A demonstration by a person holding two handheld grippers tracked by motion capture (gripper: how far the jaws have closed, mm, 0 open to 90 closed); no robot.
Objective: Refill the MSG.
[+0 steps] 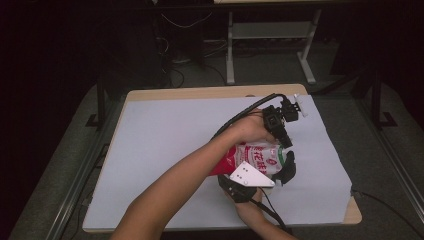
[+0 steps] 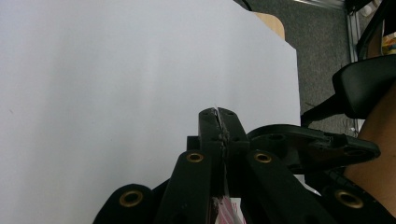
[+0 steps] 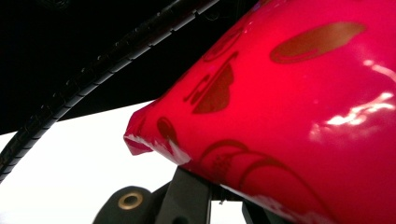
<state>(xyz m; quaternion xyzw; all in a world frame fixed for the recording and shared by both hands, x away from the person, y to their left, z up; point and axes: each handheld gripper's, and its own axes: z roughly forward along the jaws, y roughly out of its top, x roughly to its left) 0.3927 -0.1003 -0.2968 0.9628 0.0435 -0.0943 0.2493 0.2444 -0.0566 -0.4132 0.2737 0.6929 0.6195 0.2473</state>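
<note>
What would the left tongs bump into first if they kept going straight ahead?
Probably nothing at first. The left tongs, shut on the bag's edge, point out over the white sheet. Past it, the way looks free to the grey floor, though depth is hard to judge.

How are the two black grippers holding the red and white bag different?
The left gripper pinches the red and white plastic bag's far edge; the right gripper clamps its near side. The right gripper carries a grey three-cornered plate; the left gripper has a white piece. Both are shut on it.
</note>
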